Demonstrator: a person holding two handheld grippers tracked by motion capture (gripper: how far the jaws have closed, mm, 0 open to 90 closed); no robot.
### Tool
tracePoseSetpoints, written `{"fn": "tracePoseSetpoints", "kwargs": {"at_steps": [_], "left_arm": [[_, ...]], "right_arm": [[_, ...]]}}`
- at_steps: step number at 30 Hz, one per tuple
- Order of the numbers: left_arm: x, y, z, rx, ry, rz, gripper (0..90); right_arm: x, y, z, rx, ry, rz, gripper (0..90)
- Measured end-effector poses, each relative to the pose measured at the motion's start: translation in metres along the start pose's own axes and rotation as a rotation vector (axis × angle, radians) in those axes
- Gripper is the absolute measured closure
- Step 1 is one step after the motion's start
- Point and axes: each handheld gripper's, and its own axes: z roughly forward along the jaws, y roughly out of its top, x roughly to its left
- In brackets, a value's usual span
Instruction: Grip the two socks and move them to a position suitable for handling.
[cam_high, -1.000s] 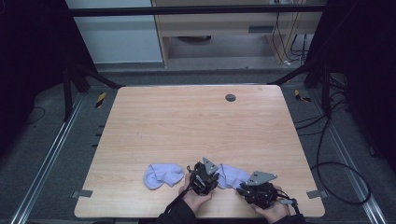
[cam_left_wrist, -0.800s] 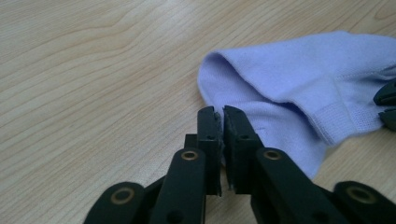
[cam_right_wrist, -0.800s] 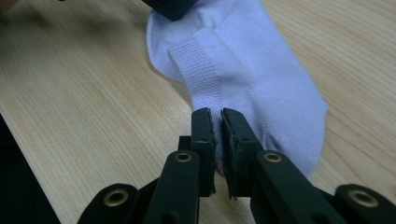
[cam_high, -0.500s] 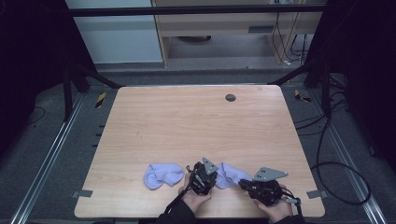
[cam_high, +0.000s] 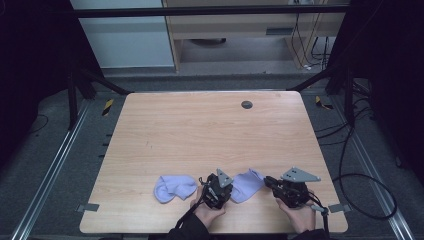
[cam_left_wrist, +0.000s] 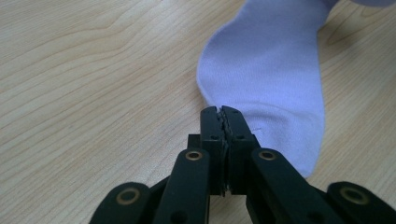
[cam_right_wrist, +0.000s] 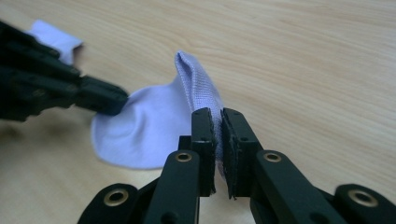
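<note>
A lavender sock (cam_high: 247, 184) lies near the table's front edge between my two grippers. My left gripper (cam_high: 225, 192) has its jaws shut on that sock's near edge (cam_left_wrist: 275, 70), tips together (cam_left_wrist: 220, 112). My right gripper (cam_high: 267, 181) has just been closing. Its jaws (cam_right_wrist: 218, 116) pinch a raised fold of the same sock (cam_right_wrist: 149, 126), lifted a little off the wood. The left gripper (cam_right_wrist: 109, 100) grips the sock's other side. A second lavender sock (cam_high: 172, 187) lies crumpled to the left, apart from both grippers, and its edge (cam_right_wrist: 53, 37) shows behind the left gripper.
The wooden table (cam_high: 210, 130) has a small dark round insert (cam_high: 246, 104) near its far edge. Tape strips (cam_high: 87, 207) mark the front corners. Metal rails run along both sides, and cables (cam_high: 360, 180) trail on the floor at the right.
My right gripper has moved right and slightly up, drawing the sock's end with it. The left gripper has stayed in place and its jaws have closed.
</note>
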Motion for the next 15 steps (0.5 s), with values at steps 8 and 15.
{"fn": "tracePoseSetpoints", "kwargs": {"at_steps": [8, 15], "left_arm": [[-0.001, 0.001, 0.0, 0.001, 0.008, 0.004, 87.6], [0.0, 0.001, 0.001, -0.002, 0.016, 0.003, 86.1]], "right_arm": [[-0.012, 0.003, 0.01, 0.027, -0.047, 0.048, 83.7], [-0.027, 0.009, 0.03, 0.076, -0.113, 0.034, 82.9]]}}
